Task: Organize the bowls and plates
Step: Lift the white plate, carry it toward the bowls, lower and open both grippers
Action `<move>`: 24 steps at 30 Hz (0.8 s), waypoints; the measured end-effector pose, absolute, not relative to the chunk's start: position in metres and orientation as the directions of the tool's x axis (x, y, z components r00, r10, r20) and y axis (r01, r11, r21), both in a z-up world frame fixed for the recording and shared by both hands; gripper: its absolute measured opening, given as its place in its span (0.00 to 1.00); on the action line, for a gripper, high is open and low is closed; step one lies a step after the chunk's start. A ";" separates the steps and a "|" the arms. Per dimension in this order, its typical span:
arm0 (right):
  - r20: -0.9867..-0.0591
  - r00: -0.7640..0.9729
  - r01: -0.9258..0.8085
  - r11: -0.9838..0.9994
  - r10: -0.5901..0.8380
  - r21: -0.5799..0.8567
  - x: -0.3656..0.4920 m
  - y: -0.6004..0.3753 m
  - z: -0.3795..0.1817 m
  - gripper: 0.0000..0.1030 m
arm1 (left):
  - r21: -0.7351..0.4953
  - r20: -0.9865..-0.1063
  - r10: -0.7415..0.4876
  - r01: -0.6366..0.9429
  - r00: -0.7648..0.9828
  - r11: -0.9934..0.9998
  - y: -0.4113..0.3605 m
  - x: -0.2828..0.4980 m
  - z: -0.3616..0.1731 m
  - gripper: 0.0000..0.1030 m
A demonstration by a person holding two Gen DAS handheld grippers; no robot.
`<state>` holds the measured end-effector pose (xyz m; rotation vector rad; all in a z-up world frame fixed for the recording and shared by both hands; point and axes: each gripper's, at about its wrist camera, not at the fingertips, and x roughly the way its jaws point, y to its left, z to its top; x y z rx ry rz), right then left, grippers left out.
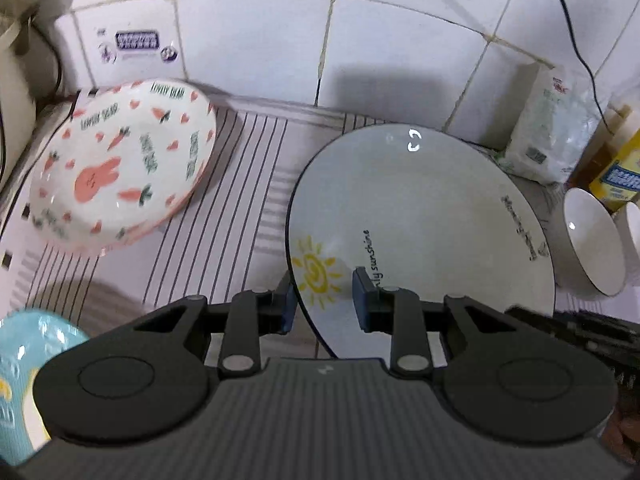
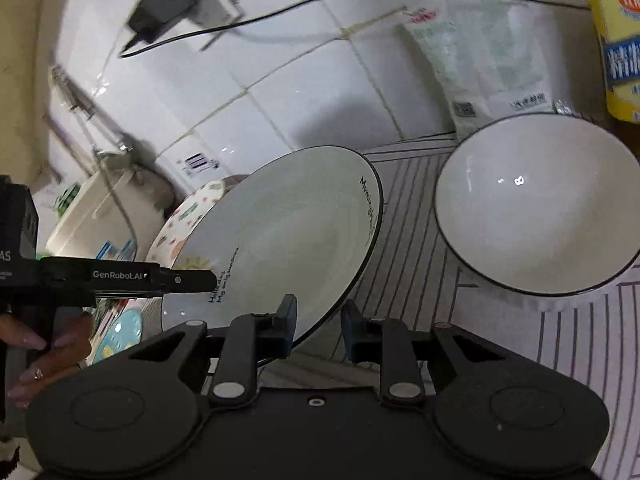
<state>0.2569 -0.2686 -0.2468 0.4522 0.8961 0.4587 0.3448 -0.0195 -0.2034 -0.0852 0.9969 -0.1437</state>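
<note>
A white sunshine plate (image 1: 420,216) with a dark rim and a yellow sun lies tilted on the striped mat (image 1: 240,208). My left gripper (image 1: 325,300) is open and straddles its near rim, one pad under it and one over it. In the right wrist view the same plate (image 2: 280,232) is raised at its near side, with the left gripper's finger (image 2: 188,280) on its left rim. My right gripper (image 2: 318,328) is open at the plate's near right rim. A carrot-and-rabbit plate (image 1: 124,164) lies at the left. A white bowl (image 2: 540,204) sits at the right.
A tiled wall (image 1: 260,52) stands close behind. A white packet (image 1: 544,132) and a yellow bottle (image 1: 616,168) stand at the back right. A light blue dish (image 1: 24,364) is at the near left. A black cable (image 2: 320,4) and adapter (image 2: 160,12) hang on the wall.
</note>
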 end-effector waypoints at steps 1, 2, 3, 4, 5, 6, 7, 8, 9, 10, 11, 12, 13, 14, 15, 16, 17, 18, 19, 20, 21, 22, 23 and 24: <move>-0.637 0.542 -0.192 0.818 0.549 0.542 0.258 -0.266 -0.248 0.31 | -0.140 -0.830 -0.162 0.083 0.534 0.987 -0.020 0.348 -0.205 0.26; -0.644 0.541 -0.197 0.825 0.542 0.529 0.259 -0.263 -0.249 0.31 | -0.147 -0.830 -0.166 0.080 0.532 0.986 -0.021 0.353 -0.207 0.26; -0.651 0.537 -0.197 0.830 0.537 0.522 0.261 -0.262 -0.250 0.31 | -0.159 -0.830 -0.174 0.074 0.529 0.985 -0.020 0.357 -0.209 0.26; -0.655 0.537 -0.194 0.834 0.531 0.517 0.263 -0.261 -0.252 0.31 | -0.172 -0.830 -0.183 0.070 0.528 0.983 -0.020 0.361 -0.211 0.26; -0.659 0.540 -0.188 0.838 0.524 0.513 0.264 -0.260 -0.252 0.31 | -0.177 -0.830 -0.186 0.068 0.526 0.982 -0.022 0.363 -0.212 0.26; -0.666 0.544 -0.178 0.846 0.510 0.503 0.265 -0.259 -0.253 0.32 | -0.176 -0.832 -0.186 0.070 0.523 0.982 -0.023 0.366 -0.214 0.26; -0.672 0.549 -0.173 0.854 0.497 0.491 0.266 -0.257 -0.253 0.32 | -0.172 -0.835 -0.185 0.073 0.519 0.982 -0.025 0.369 -0.215 0.26; -0.678 0.555 -0.166 0.863 0.482 0.478 0.268 -0.256 -0.253 0.32 | -0.166 -0.836 -0.182 0.077 0.518 0.983 -0.028 0.371 -0.216 0.26; -0.685 0.560 -0.155 0.871 0.467 0.467 0.270 -0.255 -0.253 0.32 | -0.162 -0.837 -0.180 0.080 0.516 0.984 -0.030 0.372 -0.217 0.26; -0.691 0.563 -0.146 0.878 0.453 0.456 0.272 -0.253 -0.253 0.33 | -0.162 -0.839 -0.181 0.081 0.513 0.983 -0.030 0.374 -0.218 0.26; -0.695 0.567 -0.136 0.882 0.442 0.450 0.274 -0.253 -0.253 0.33 | -0.163 -0.843 -0.180 0.077 0.508 0.984 -0.031 0.376 -0.219 0.26; -0.699 0.570 -0.127 0.887 0.431 0.444 0.275 -0.252 -0.253 0.33 | -0.168 -0.847 -0.182 0.072 0.499 0.983 -0.031 0.377 -0.220 0.26; -0.704 0.571 -0.124 0.892 0.422 0.434 0.277 -0.251 -0.253 0.33 | -0.174 -0.851 -0.185 0.068 0.492 0.982 -0.031 0.379 -0.221 0.26; -0.710 0.573 -0.115 0.898 0.409 0.424 0.278 -0.250 -0.254 0.33 | -0.171 -0.855 -0.180 0.064 0.486 0.983 -0.031 0.380 -0.222 0.26; -0.719 0.574 -0.109 0.907 0.391 0.406 0.279 -0.248 -0.254 0.33 | -0.164 -0.859 -0.172 0.060 0.482 0.985 -0.033 0.380 -0.224 0.27; -0.731 0.570 -0.099 0.914 0.375 0.393 0.282 -0.247 -0.254 0.33 | -0.160 -0.860 -0.167 0.056 0.482 0.986 -0.033 0.380 -0.224 0.27; -0.732 0.573 -0.091 0.917 0.367 0.388 0.283 -0.245 -0.254 0.33 | -0.164 -0.861 -0.166 0.046 0.481 0.985 -0.032 0.380 -0.225 0.27; -0.738 0.573 -0.090 0.922 0.356 0.375 0.285 -0.243 -0.254 0.33 | -0.173 -0.866 -0.166 0.029 0.472 0.984 -0.030 0.381 -0.225 0.27; -0.744 0.568 -0.084 0.925 0.351 0.372 0.286 -0.242 -0.253 0.33 | -0.183 -0.873 -0.166 0.007 0.459 0.983 -0.028 0.382 -0.226 0.27; -0.752 0.561 -0.071 0.925 0.346 0.373 0.287 -0.243 -0.254 0.33 | -0.180 -0.877 -0.159 -0.003 0.452 0.984 -0.028 0.382 -0.226 0.26; -0.760 0.555 -0.063 0.928 0.338 0.367 0.288 -0.241 -0.253 0.34 | -0.167 -0.881 -0.148 -0.003 0.449 0.986 -0.030 0.381 -0.225 0.26; -0.770 0.548 -0.065 0.935 0.326 0.349 0.288 -0.239 -0.252 0.36 | -0.146 -0.884 -0.133 0.005 0.449 0.989 -0.032 0.380 -0.224 0.26; -0.782 0.542 -0.066 0.944 0.307 0.324 0.289 -0.235 -0.250 0.37 | -0.128 -0.887 -0.122 0.017 0.446 0.992 -0.035 0.378 -0.223 0.26; -0.796 0.533 -0.061 0.951 0.287 0.302 0.290 -0.230 -0.249 0.38 | -0.116 -0.889 -0.117 0.029 0.443 0.993 -0.037 0.376 -0.222 0.26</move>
